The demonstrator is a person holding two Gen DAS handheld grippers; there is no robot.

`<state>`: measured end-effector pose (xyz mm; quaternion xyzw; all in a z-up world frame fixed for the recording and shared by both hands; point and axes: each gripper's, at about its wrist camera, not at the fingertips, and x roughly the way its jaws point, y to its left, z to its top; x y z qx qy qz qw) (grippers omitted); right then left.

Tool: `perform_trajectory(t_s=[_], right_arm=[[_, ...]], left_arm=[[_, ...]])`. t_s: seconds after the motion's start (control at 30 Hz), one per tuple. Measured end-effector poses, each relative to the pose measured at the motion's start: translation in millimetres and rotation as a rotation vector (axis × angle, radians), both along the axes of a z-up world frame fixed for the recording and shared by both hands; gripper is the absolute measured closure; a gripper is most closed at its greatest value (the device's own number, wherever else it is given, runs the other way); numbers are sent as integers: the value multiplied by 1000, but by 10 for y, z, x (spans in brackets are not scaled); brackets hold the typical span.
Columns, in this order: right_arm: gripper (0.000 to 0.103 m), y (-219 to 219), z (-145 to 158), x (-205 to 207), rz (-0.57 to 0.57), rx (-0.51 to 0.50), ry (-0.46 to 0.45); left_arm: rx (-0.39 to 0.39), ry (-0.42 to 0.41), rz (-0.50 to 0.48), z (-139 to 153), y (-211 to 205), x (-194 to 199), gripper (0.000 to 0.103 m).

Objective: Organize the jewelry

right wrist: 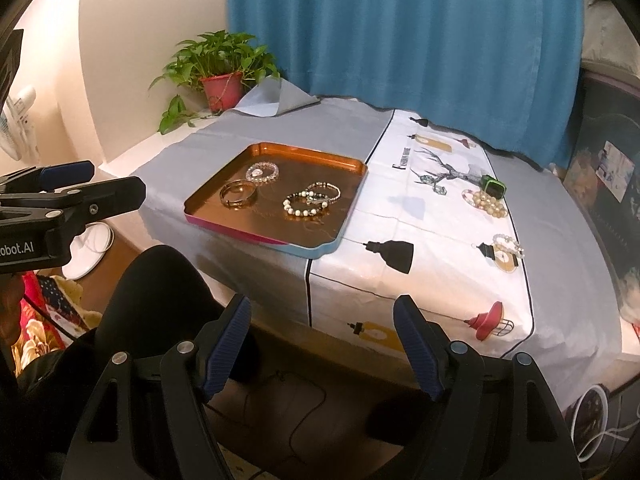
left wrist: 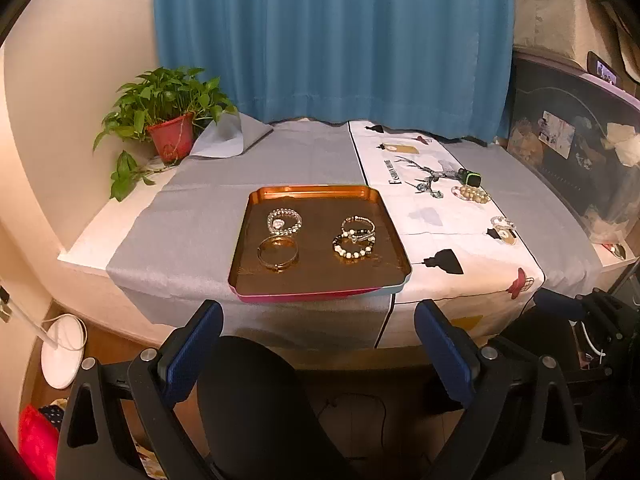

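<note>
The copper tray (left wrist: 320,280) stands on the grey cloth (left wrist: 192,240) of the desk (left wrist: 80,256), near the front edge, and its right side touches the white printed cloth (left wrist: 440,240). Inside the tray lie 4 bracelets. The clear bead bracelet (left wrist: 284,221) is at the back left and the gold bangle (left wrist: 278,253) lies just in front of it. At the back right is the thin beaded bracelet (left wrist: 358,226), and the black and white bead bracelet (left wrist: 354,246) touches it at the front.

On the white printed cloth, well apart from the tray, there are more pieces. The green watch (right wrist: 493,186) lies at the back, and the large cream bead bracelet (right wrist: 486,202) is just beside it. The small green pendant (right wrist: 434,184) lies to the left of them. The white bead bracelet (right wrist: 508,244) lies nearer to the front edge, alone.

The left hand-held gripper (left wrist: 318,344) is before the front edge of the desk, its jaws wide apart and with nothing between them. The right hand-held gripper (right wrist: 322,340) is also before the front edge, jaws apart and empty. A potted plant (left wrist: 168,120) stands at the back left corner, before the blue curtain (left wrist: 332,40).
</note>
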<state>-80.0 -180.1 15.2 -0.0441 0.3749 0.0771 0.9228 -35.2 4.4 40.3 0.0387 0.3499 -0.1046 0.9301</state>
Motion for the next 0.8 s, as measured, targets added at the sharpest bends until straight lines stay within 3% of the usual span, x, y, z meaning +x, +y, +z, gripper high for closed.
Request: perform_trajectory(t_s=[0.8], right_arm=[[29, -226, -188, 176, -54, 19, 50]], left_arm=[[35, 56, -27, -151, -165, 202, 8]])
